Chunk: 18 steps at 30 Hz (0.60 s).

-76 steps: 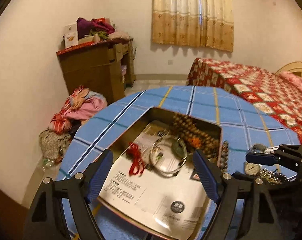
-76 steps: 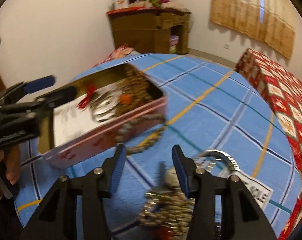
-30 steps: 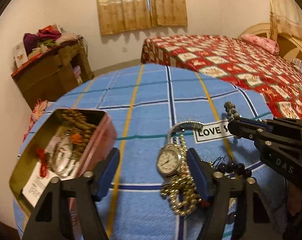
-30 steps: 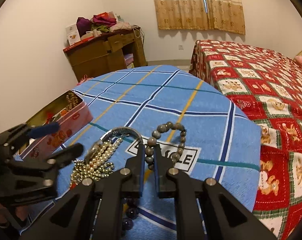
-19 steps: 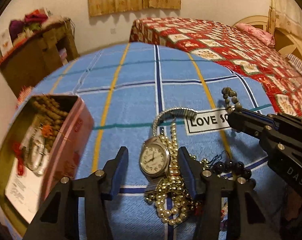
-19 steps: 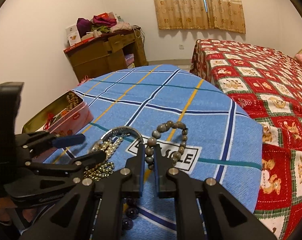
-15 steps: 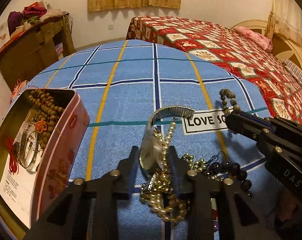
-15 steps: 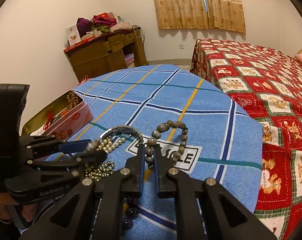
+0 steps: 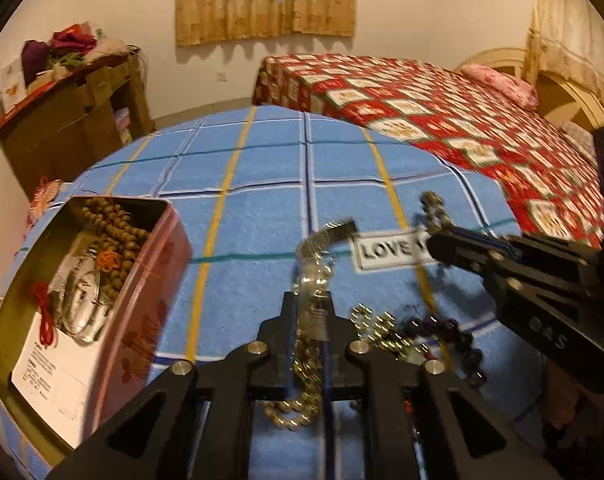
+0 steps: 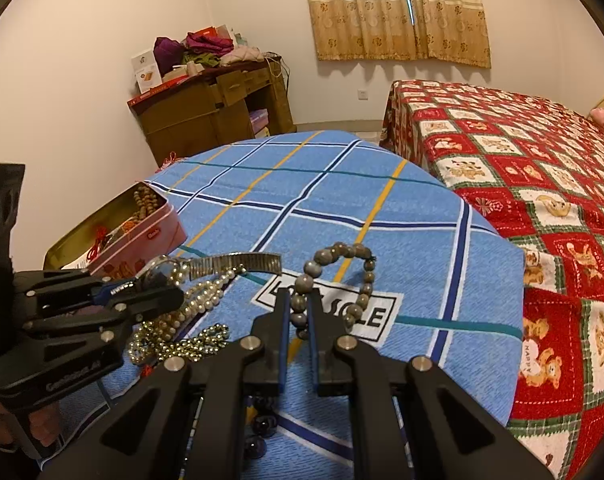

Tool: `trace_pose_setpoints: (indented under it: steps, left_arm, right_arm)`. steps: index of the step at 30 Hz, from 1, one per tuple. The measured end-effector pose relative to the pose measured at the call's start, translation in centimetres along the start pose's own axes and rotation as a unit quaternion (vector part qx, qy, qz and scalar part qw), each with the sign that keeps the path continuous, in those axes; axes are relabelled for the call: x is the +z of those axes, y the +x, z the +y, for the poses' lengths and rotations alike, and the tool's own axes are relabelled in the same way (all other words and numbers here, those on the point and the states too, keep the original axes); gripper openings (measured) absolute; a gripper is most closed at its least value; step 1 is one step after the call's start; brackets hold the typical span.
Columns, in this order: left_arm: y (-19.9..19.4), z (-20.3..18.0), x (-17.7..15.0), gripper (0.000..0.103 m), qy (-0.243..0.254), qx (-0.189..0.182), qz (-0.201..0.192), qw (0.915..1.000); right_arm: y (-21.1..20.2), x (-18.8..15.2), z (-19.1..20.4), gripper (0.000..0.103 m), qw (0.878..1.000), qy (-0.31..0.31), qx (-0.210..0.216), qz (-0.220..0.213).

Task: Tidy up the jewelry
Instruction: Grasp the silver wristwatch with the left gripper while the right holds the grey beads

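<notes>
My left gripper (image 9: pixel 309 307) is shut on a silver wristwatch (image 9: pixel 318 270) and holds it above the blue checked tablecloth (image 9: pixel 262 184); its metal band (image 10: pixel 238 261) sticks out, with a pearl necklace (image 10: pixel 200 300) draped beside it. My right gripper (image 10: pixel 298 309) is shut on a grey stone bead bracelet (image 10: pixel 342 276), which stands up above the cloth. An open pink tin box (image 9: pixel 142 300) at the left holds brown beads (image 9: pixel 118 224), another watch and a red cord. Gold beads (image 9: pixel 378 332) and dark beads (image 9: pixel 454 336) lie on the cloth.
A "LOVE" label (image 9: pixel 386 248) is sewn on the cloth. A bed with a red patterned cover (image 10: pixel 542 184) stands to the right. A brown cabinet (image 10: pixel 214 120) piled with clothes stands at the back left by the wall.
My left gripper swung from over the tin to the jewelry pile, closed on the wristwatch and lifted it. My right gripper closed on the bead bracelet earlier and has held it still since.
</notes>
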<state>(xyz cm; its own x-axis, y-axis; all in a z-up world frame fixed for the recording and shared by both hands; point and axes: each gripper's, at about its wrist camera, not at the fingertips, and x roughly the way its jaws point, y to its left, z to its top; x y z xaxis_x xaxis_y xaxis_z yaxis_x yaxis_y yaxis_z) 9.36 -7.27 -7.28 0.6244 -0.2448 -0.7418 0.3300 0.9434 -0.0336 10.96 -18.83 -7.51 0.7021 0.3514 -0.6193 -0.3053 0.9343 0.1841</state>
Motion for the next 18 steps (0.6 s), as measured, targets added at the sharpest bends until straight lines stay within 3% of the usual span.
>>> trace_pose_setpoints:
  steps: [3,7,12,18]
  left_arm:
    - [0.6,-1.1,-0.4,0.009,0.026,0.006,0.017,0.9995]
    - [1.2,-0.7,0.0,0.010,0.012,0.021,0.018,0.9995]
    - [1.4,-0.2,0.3,0.009,0.008,0.003,0.014,0.9999]
    - [-0.9,0.6,0.2,0.009,-0.012,0.000,-0.016,0.9998]
  right_arm:
    - [0.0,0.0,0.0,0.011,1.000,0.000,0.000,0.000]
    - [0.0,0.0,0.0,0.010,1.000,0.000,0.001,0.001]
    - [0.1,0.0,0.1,0.010,1.000,-0.002,0.004,0.001]
    - [-0.2,-0.1,0.1,0.010,1.000,-0.003,0.012,-0.004]
